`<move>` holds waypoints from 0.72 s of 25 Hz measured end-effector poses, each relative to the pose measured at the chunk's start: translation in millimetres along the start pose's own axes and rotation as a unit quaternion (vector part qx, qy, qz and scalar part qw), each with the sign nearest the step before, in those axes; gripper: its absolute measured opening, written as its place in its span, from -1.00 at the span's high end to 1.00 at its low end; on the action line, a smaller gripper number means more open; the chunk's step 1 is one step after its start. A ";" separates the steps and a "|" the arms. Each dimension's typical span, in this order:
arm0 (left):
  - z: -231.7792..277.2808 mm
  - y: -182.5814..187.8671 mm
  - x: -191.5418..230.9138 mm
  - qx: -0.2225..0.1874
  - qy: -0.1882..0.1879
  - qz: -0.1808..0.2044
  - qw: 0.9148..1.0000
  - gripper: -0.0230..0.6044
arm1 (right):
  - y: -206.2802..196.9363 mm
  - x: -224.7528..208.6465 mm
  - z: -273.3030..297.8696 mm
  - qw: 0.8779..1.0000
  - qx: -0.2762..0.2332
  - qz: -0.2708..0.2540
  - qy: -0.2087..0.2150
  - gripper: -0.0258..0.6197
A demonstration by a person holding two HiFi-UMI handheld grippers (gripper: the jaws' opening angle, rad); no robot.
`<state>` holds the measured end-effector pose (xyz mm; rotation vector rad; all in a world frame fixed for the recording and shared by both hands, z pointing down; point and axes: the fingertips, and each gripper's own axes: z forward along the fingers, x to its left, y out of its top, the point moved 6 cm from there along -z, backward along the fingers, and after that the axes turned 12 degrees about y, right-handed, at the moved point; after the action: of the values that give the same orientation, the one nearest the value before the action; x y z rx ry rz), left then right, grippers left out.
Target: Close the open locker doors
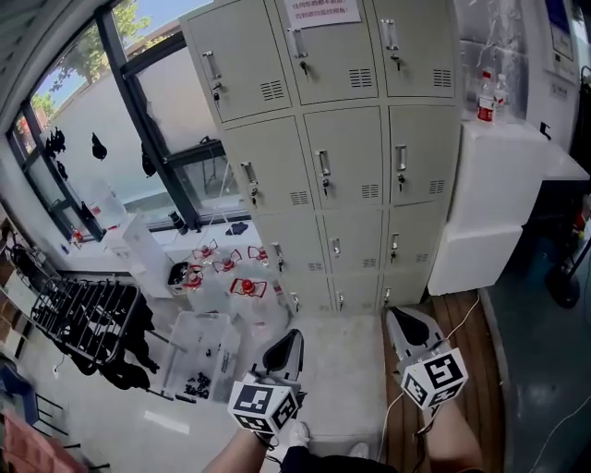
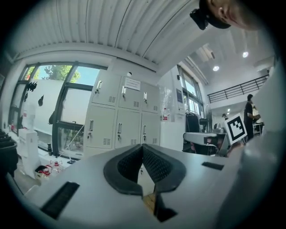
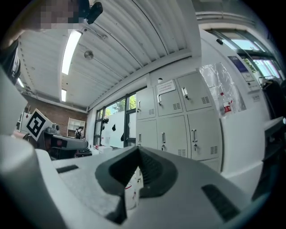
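Notice (image 1: 323,11) on lockers (image 1: 343,162): cut by top edge, print too small to read. Top row also cropped.

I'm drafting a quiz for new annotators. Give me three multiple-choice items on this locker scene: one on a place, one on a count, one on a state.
1. Where do the bottles stand?
A. On the floor
B. On the white unit right of the lockers
C. On the window sill

2. How many columns of lockers are there?
A. Two
B. Three
C. Five

3. How do the fingers of the left gripper stand?
A. Wide apart
B. Shut on a door handle
C. Shut, nothing between them

Answers:
1. B, they stand on the unit's top.
2. B, each row has three doors.
3. C, its fingers meet on nothing.
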<state>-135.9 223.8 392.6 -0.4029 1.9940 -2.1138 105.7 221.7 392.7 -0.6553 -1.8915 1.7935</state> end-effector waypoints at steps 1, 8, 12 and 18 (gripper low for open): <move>-7.7 0.0 3.5 -0.002 0.009 -0.002 1.000 0.92 | 0.4 6.4 0.4 1.000 -0.001 -0.002 0.007 0.92; -42.5 8.2 27.0 -0.021 0.028 -0.010 0.999 0.92 | 10.1 47.5 11.8 0.999 -0.008 -0.013 0.029 0.92; -53.4 12.2 47.3 -0.026 0.025 -0.012 0.999 0.92 | 14.7 71.2 21.7 0.999 -0.012 -0.017 0.025 0.92; -54.8 15.5 59.4 -0.030 -0.003 -0.016 0.999 0.92 | 17.9 89.3 22.8 1.000 -0.011 -0.020 -0.001 0.92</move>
<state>-210.7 254.5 377.8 -0.4533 2.0636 -2.0728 22.0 259.8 373.5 -0.6189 -1.9160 1.7511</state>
